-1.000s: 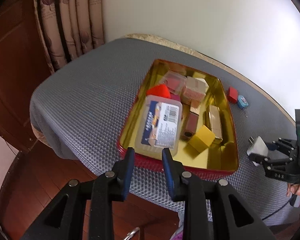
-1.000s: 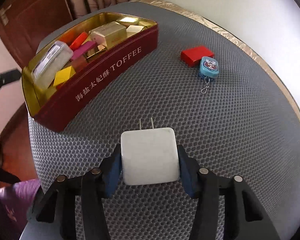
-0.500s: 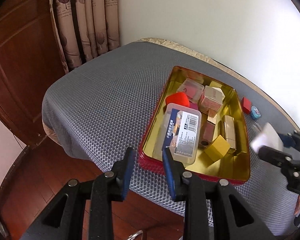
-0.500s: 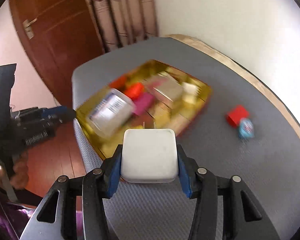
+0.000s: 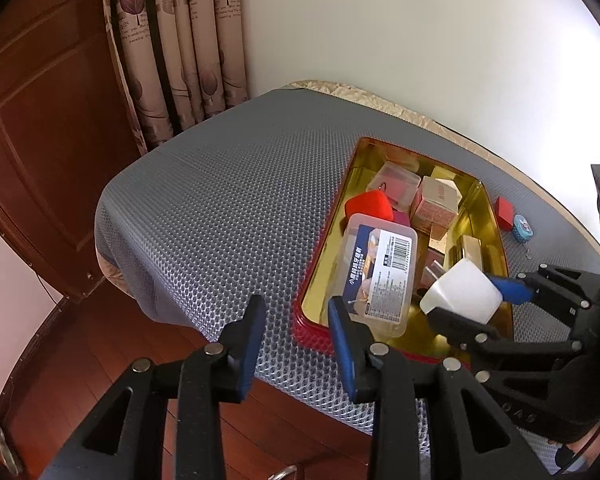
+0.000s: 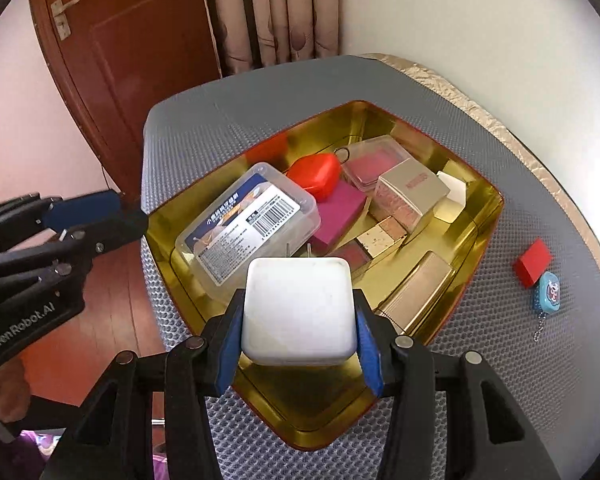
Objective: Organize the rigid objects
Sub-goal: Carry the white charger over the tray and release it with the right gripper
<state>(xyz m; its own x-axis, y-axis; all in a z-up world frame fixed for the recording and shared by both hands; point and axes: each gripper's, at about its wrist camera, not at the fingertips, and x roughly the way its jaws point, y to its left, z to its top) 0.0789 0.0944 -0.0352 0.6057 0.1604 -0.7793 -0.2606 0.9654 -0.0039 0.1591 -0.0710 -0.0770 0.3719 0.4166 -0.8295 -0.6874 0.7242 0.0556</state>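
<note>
My right gripper (image 6: 298,328) is shut on a white plug charger (image 6: 299,310) and holds it above the near end of the red and gold toffee tin (image 6: 490,216). The charger also shows in the left wrist view (image 5: 462,298), over the tin (image 5: 322,248). The tin holds a clear plastic box (image 6: 248,220), a red case (image 6: 314,174) and several small boxes. My left gripper (image 5: 296,340) is open and empty, off the table's near edge, left of the tin. A red block (image 6: 534,266) and a blue keychain (image 6: 547,298) lie on the mat right of the tin.
The grey mesh mat (image 5: 228,208) covers the table, with bare room left of the tin. A wooden door (image 6: 140,52) and curtains (image 5: 180,40) stand behind. A white wall (image 5: 420,40) runs along the far side. Wooden floor (image 5: 100,352) lies below the table edge.
My right gripper lifted the charger off the mat and carried it left over the tin. My left gripper drew back and left, still open.
</note>
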